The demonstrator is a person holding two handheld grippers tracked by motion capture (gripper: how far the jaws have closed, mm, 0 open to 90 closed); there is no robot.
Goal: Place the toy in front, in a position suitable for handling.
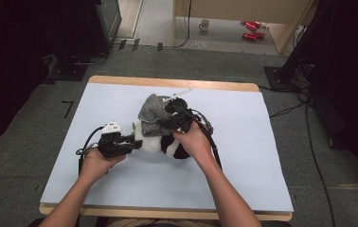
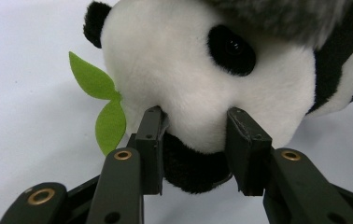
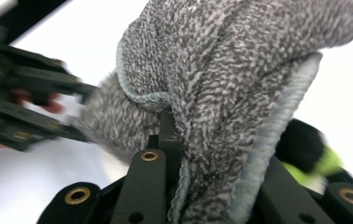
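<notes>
We hold the toy panda (image 1: 160, 142) near the middle of the bench (image 1: 243, 165), our left tool (image 2: 193, 135) pinching its snout while our right tool (image 3: 212, 186) is pinched on the grey towel (image 1: 152, 109) draped over the panda's head. To do this well we should probably keep the left pinch steady and draw the towel gently, so the panda does not roll. The panda sits well apart from every bench edge, with bare surface all round it for either hand to swing.
</notes>
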